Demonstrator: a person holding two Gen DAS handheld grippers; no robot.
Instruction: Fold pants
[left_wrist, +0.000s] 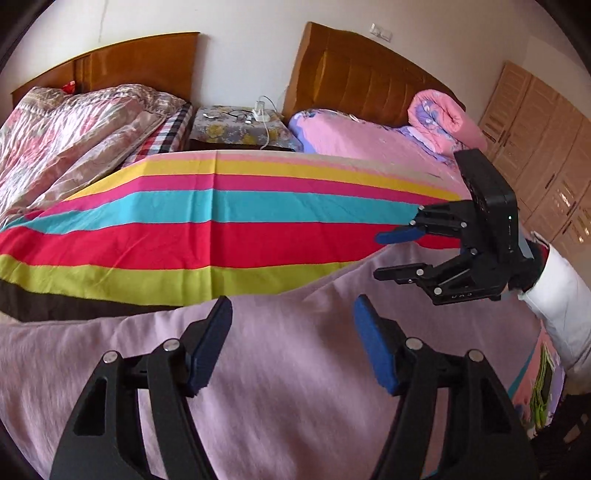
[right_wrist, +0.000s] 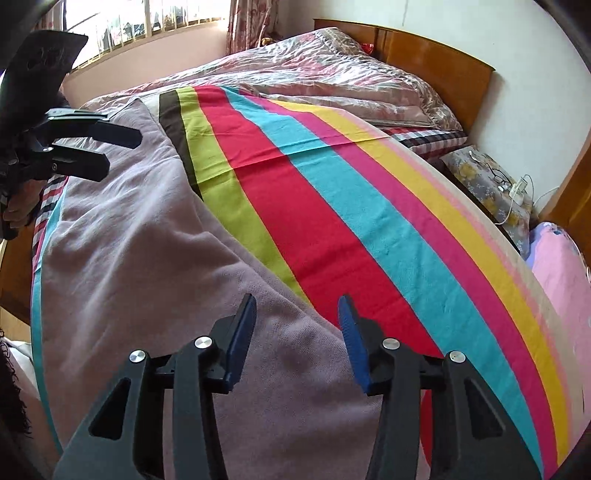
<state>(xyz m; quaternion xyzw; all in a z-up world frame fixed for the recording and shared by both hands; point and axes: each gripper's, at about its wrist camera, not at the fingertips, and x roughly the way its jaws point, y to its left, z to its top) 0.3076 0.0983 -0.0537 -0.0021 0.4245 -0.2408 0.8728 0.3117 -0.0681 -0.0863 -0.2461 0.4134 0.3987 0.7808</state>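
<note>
1. Pants: pale mauve, soft fabric, spread flat across the near part of the striped sheet. In the right wrist view they fill the near left, their far edge running diagonally over the stripes. No gripper holds them.

2. Your left gripper: fingers spread, blue pads apart, nothing between them; mauve cloth lies beneath the gap. In the right wrist view this same tool sits at the far left, above the pants' far corner, its two fingers parted.

3. Your right gripper: fingers spread, pads apart, nothing pinched. It hovers over the edge where the pants meet the red stripe. In the left wrist view it appears at the right, fingers pointing left and parted, with a white sleeve behind it.

4. Striped sheet: bands of brown, lime, red, turquoise, pink and yellow, lying under the pants and reaching away from you.

5. Floral quilt: crumpled, on the far bed with a wooden headboard.

6. Nightstand: between the two beds, covered in flowered cloth, with a white charger and cables on top.

7. Pink bedding: on the second bed, far right in the left wrist view, with a rolled pink blanket against its headboard.

8. Wardrobe doors: light wood, far right.
</note>
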